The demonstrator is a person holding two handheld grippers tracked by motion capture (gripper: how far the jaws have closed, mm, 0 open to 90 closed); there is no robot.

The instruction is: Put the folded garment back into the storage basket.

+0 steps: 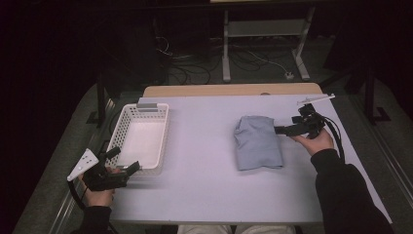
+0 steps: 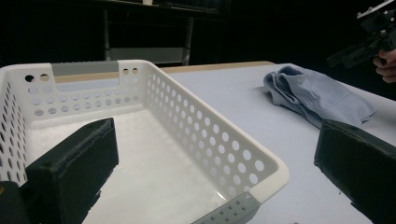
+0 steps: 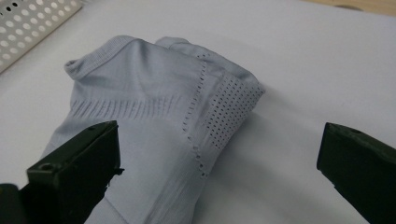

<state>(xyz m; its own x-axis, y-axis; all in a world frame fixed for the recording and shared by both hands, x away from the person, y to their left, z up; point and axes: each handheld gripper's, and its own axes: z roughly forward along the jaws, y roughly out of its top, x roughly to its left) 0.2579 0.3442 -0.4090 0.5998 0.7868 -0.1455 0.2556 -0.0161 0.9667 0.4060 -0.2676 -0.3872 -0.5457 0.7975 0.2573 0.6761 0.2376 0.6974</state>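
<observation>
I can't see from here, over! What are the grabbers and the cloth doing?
Both grippers open, holding nothing. Right gripper at folded blue cloth, jaws apart. Left gripper at empty basket. Nothing between.

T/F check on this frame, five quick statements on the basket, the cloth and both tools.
1. The white basket is empty. True.
2. The blue cloth lies inside the basket. False: it lies on the table, apart from the basket.
3. The right tool is open, beside the cloth. True.
4. The left tool grips the basket rim. False: it is open, at the basket's near corner.
5. The cloth is spread out flat. False: it is folded and bunched.
</observation>
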